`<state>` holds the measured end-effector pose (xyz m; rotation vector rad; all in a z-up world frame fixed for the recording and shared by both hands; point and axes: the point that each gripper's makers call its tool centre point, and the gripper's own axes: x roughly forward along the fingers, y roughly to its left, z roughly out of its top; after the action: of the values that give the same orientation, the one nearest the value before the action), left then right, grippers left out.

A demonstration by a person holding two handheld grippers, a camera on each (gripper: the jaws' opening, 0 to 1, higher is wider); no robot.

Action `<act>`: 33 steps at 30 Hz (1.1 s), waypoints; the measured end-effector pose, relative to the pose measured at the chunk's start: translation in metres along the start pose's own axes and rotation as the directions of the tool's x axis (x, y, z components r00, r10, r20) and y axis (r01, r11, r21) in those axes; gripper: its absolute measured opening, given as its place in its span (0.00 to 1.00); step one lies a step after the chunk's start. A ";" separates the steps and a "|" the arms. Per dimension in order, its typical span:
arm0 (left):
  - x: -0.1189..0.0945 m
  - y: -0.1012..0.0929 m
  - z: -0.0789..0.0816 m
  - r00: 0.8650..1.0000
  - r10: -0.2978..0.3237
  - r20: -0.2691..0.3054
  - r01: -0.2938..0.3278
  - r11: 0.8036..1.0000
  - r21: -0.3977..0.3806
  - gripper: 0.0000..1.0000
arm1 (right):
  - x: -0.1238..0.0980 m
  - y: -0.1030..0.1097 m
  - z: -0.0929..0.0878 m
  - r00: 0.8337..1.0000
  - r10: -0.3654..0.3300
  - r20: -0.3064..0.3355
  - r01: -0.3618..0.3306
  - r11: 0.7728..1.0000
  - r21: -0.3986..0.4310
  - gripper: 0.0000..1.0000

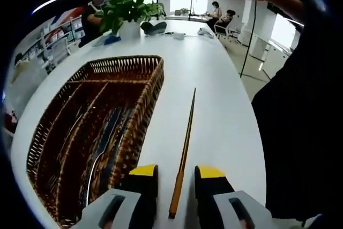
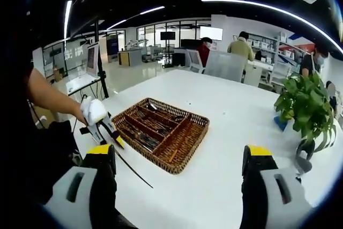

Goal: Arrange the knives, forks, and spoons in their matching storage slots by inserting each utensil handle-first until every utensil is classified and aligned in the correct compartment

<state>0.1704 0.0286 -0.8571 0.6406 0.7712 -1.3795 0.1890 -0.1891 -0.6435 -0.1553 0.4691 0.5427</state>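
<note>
Wicker basket flanks a chopstick gripped by left claw; right claw spread wide, empty

White table (wicker tray, plant)

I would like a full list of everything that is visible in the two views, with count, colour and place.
wicker basket: one, brown, with dividers, on the table; utensils lie in its compartments.
chopstick: one, orange-brown, long and thin, held between the left gripper's jaws, pointing away over the table beside the basket.
table: one, white, long.
potted plant: one, green leaves, near the table's edge.
people: several, seated or standing at desks in the background.
left gripper: one, grey with yellow tips, jaws close around the chopstick.
right gripper: one, grey with yellow tips, jaws wide apart, holding nothing.
person's arm: one, holding the left gripper.
</note>
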 end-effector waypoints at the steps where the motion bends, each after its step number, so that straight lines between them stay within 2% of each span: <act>1: 0.003 -0.002 0.001 1.000 -0.008 -0.012 0.008 1.000 0.015 0.22 | 0.001 0.000 0.000 1.000 0.001 -0.002 -0.001 1.000 0.000 0.99; 3: 0.007 -0.004 -0.002 0.999 -0.012 -0.051 0.015 0.998 0.060 0.19 | 0.002 0.000 0.001 1.000 0.004 -0.002 -0.004 1.000 0.000 0.99; 5: 0.012 -0.002 -0.005 0.997 0.005 -0.077 0.003 0.995 0.100 0.12 | 0.002 0.000 0.002 1.000 0.005 0.000 -0.005 1.000 0.001 0.99; 8: 0.017 -0.003 -0.006 0.995 0.009 -0.095 0.004 0.990 0.141 0.09 | 0.003 0.000 0.002 1.000 0.006 0.000 -0.006 1.000 0.001 0.99; 9: 0.019 -0.005 0.004 0.999 -0.003 -0.045 0.012 0.983 0.182 0.09 | 0.003 -0.001 0.002 1.000 0.007 0.000 -0.007 1.000 0.003 0.99; 10: 0.013 -0.006 -0.002 0.996 0.003 -0.085 0.010 0.989 0.150 0.09 | 0.003 -0.001 0.002 1.000 0.007 0.000 -0.007 1.000 0.004 0.99; 11: 0.011 -0.006 -0.002 0.995 0.005 -0.095 0.011 0.987 0.162 0.08 | 0.003 -0.002 0.002 1.000 0.006 0.000 -0.006 1.000 0.005 0.99; 12: 0.014 -0.003 -0.003 0.994 0.012 -0.111 0.011 0.977 0.211 0.04 | 0.003 -0.002 0.002 1.000 0.005 0.000 -0.005 1.000 0.005 0.99; 17: 0.018 -0.003 -0.003 0.993 0.013 -0.115 0.006 0.987 0.162 0.03 | 0.006 0.000 0.003 1.000 0.013 0.001 -0.013 1.000 0.003 0.99; 18: 0.017 0.000 -0.004 0.992 0.025 -0.120 -0.011 0.994 0.109 0.03 | 0.007 0.001 0.004 1.000 0.016 0.002 -0.016 1.000 0.001 0.99; 19: 0.016 0.001 -0.001 0.994 0.025 -0.105 -0.014 0.994 0.108 0.03 | 0.007 0.001 0.004 1.000 0.018 0.004 -0.018 1.000 0.000 0.99; 21: 0.011 0.003 0.014 0.999 0.031 -0.032 -0.030 0.999 0.044 0.02 | 0.008 0.003 0.004 1.000 0.023 0.002 -0.023 1.000 -0.005 0.99; 23: 0.001 0.010 0.026 0.998 0.064 0.013 -0.064 0.998 0.026 0.02 | 0.009 0.004 0.003 1.000 0.025 0.000 -0.025 1.000 -0.007 0.99; 25: -0.007 0.014 0.039 0.996 0.069 0.065 -0.067 0.997 -0.025 0.02 | 0.009 0.004 0.003 1.000 0.028 -0.001 -0.028 1.000 -0.007 0.99; 29: -0.025 0.022 0.054 0.987 0.097 0.126 -0.089 0.994 -0.062 0.02 | 0.012 0.006 0.007 0.999 0.037 0.001 -0.037 0.999 -0.018 0.99; 33: -0.043 0.030 0.070 0.967 0.122 0.223 -0.081 0.980 -0.184 0.01 | 0.016 0.009 0.010 0.999 0.048 0.006 -0.048 0.999 -0.025 0.99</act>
<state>0.2068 0.0026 -0.7818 0.3679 0.6518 -1.2513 0.1999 -0.1715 -0.6419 -0.1661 0.4610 0.5958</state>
